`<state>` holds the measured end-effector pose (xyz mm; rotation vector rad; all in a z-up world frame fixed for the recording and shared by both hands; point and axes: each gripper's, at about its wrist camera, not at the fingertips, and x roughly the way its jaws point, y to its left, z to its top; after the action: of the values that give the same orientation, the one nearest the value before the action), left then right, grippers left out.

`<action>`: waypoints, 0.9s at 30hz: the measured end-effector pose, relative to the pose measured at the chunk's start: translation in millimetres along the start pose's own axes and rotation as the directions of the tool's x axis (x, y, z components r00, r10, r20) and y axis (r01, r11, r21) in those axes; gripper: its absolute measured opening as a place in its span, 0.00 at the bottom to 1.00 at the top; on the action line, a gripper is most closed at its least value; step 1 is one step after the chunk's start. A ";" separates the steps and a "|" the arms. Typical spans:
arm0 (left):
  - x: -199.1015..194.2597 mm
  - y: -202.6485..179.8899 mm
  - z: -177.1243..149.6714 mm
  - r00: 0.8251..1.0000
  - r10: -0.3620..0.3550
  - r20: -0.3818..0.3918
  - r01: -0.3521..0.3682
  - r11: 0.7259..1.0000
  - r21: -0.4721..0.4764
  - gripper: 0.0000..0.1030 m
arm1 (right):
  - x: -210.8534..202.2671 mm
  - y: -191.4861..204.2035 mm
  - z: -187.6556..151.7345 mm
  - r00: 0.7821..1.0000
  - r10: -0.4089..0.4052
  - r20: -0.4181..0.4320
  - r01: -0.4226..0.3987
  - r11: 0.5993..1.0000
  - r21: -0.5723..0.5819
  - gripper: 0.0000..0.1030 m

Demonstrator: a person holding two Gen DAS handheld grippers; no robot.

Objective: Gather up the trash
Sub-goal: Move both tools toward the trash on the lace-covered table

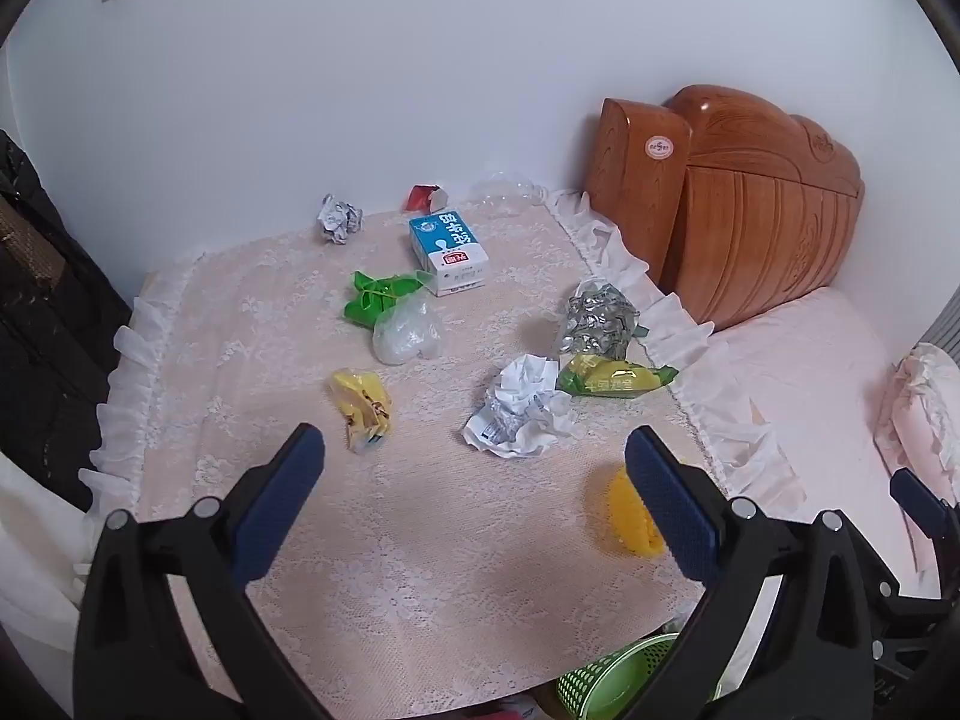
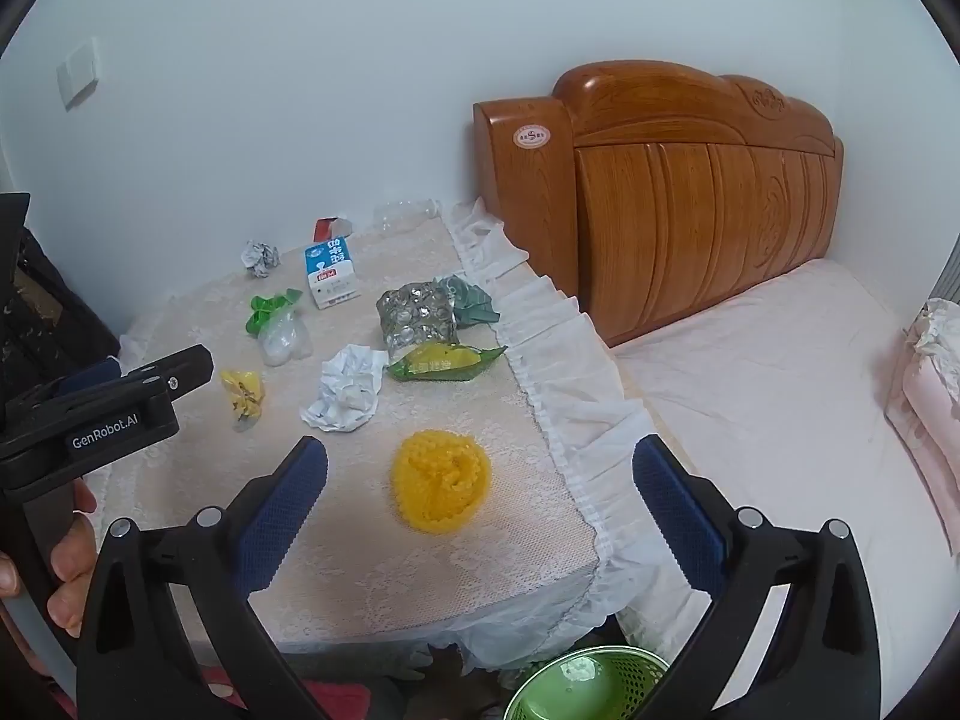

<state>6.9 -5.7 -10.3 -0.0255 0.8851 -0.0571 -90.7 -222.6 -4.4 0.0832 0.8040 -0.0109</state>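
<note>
Trash lies scattered on a lace-covered table point(image 1: 420, 570). A crumpled white paper point(image 1: 522, 408) is near the middle, a yellow wrapper point(image 1: 362, 408) to its left, and a green-yellow snack packet point(image 1: 612, 378) to its right. Farther back lie a crushed silver foil point(image 1: 597, 318), a clear bag point(image 1: 405, 333), green plastic point(image 1: 375, 297), a blue-white carton point(image 1: 449, 252) and a paper ball point(image 1: 339, 219). A yellow mesh ball point(image 2: 441, 483) sits near the front. My left gripper point(image 1: 474, 468) is open and empty above the table's front. My right gripper point(image 2: 480, 480) is open, with the yellow ball between its fingers' line.
A green mesh bin point(image 2: 588, 684) stands on the floor below the table's front edge. A wooden headboard point(image 2: 690, 192) and bed point(image 2: 780, 390) are to the right. A wall is behind the table. A dark bag point(image 1: 42, 312) is at the left.
</note>
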 end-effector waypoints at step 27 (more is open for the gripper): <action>6.3 10.2 -1.8 1.000 0.004 -0.028 -0.005 1.000 -0.026 0.94 | 4.4 6.3 -0.6 1.000 -0.001 -0.015 0.001 1.000 -0.009 0.98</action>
<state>9.8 4.1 -16.8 -0.0472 0.9138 -0.0416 -87.9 -216.2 -7.6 0.0744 0.8193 -0.0080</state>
